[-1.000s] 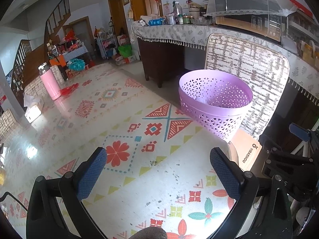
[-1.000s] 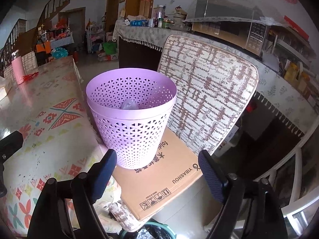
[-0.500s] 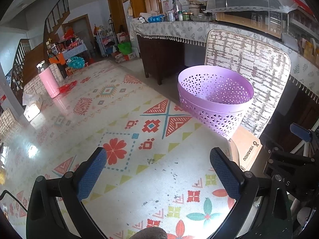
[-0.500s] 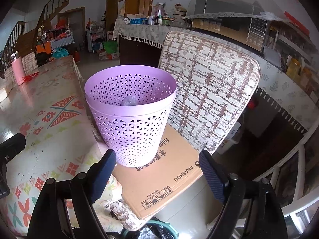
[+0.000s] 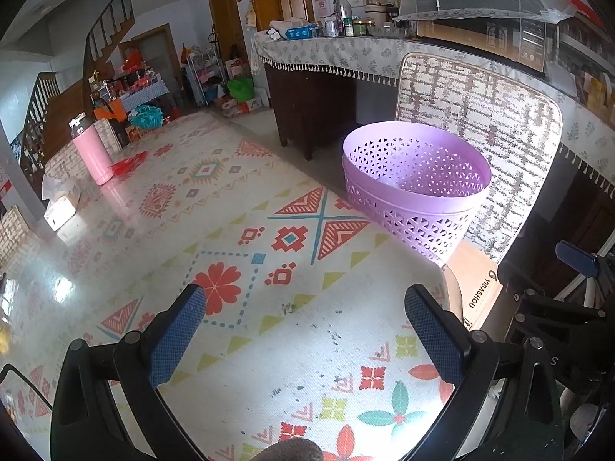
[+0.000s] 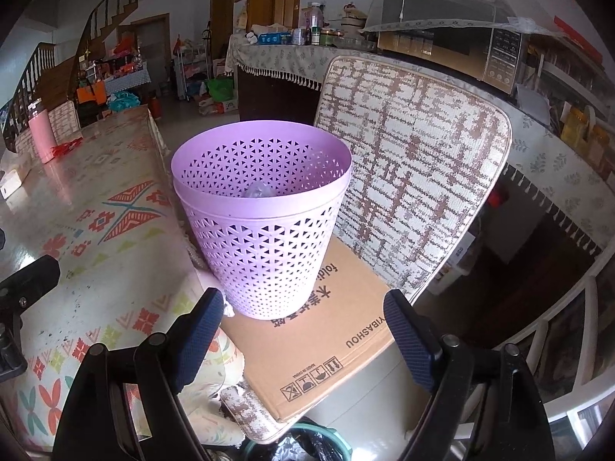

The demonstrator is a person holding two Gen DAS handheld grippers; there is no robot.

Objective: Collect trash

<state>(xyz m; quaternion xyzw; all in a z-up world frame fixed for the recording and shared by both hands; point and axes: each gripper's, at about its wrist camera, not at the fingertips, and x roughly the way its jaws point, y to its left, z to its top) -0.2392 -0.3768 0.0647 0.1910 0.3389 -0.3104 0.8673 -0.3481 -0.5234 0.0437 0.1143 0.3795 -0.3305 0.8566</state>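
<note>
A purple perforated waste basket (image 6: pixel 265 230) stands on a flat cardboard box (image 6: pixel 319 330) on a chair seat beside the table; it also shows in the left wrist view (image 5: pixel 415 188). A crumpled clear wrapper (image 6: pixel 258 191) lies inside it. My right gripper (image 6: pixel 303 330) is open and empty, just in front of the basket's base. My left gripper (image 5: pixel 303 330) is open and empty, above the patterned tablecloth (image 5: pixel 238 253), left of the basket. The right gripper's body shows at the right edge of the left wrist view (image 5: pixel 557 307).
A pink bottle (image 5: pixel 92 153) and a white box (image 5: pixel 59 211) stand at the table's far left end. The chair's patterned backrest (image 6: pixel 415 161) rises behind the basket. A counter with jars and a microwave (image 6: pixel 453 50) runs behind. A lined bin (image 6: pixel 300 445) sits below the chair.
Both grippers have drawn back and up a little, so the basket sits slightly lower and farther in both views. Both stay open and empty.
</note>
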